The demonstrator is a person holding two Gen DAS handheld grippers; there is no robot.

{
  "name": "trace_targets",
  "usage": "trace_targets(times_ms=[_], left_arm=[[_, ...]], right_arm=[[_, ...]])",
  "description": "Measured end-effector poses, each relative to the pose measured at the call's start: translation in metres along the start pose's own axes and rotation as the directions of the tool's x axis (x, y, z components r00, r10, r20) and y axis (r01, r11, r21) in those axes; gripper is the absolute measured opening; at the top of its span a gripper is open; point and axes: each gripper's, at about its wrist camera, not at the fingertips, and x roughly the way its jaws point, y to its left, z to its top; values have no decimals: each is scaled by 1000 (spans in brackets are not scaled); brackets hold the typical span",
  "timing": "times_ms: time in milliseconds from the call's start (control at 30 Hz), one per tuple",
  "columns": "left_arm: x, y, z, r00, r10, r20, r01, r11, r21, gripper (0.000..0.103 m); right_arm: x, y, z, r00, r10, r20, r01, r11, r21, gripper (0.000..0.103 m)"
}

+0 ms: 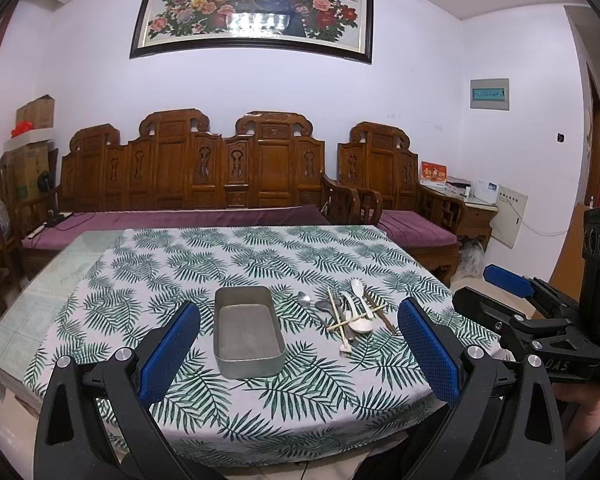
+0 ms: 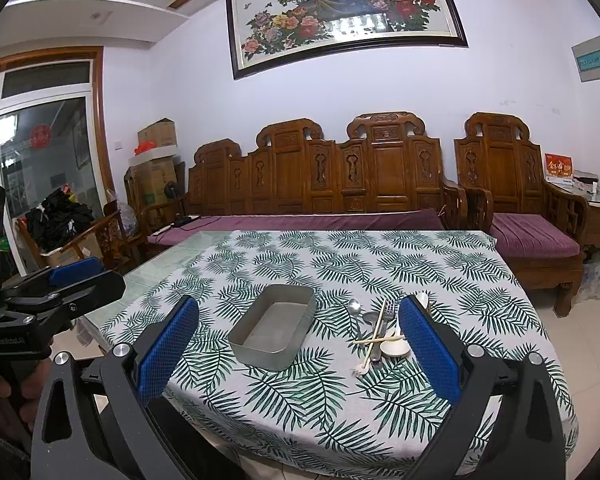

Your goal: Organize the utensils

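An empty grey metal tray [image 1: 247, 328] [image 2: 274, 326] stands on the leaf-print tablecloth. To its right lies a pile of utensils [image 1: 350, 314] [image 2: 380, 330]: metal spoons, a metal fork, white plastic spoons and crossed chopsticks. My left gripper [image 1: 300, 354] is open and empty, held above the near table edge in front of the tray. My right gripper [image 2: 300, 354] is open and empty too, near the table's front edge; its right finger [image 2: 428, 342] hides part of the pile. The right gripper also shows in the left wrist view [image 1: 512, 284].
The table [image 1: 52, 280] has a bare glass strip on its left. A carved wooden sofa [image 1: 204, 176] with purple cushions stands behind it, an armchair [image 2: 516, 200] to the right. Boxes [image 2: 156, 160] are stacked in the left corner.
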Motion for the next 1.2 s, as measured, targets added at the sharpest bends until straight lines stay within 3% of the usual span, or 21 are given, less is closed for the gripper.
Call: trace_targets(times_ms=[1200], left_arm=[[-1, -1, 3, 1000, -3, -2, 3, 1000, 2, 95]], right_arm=[[1, 0, 0, 1000, 1, 0, -1, 1000, 2, 100]])
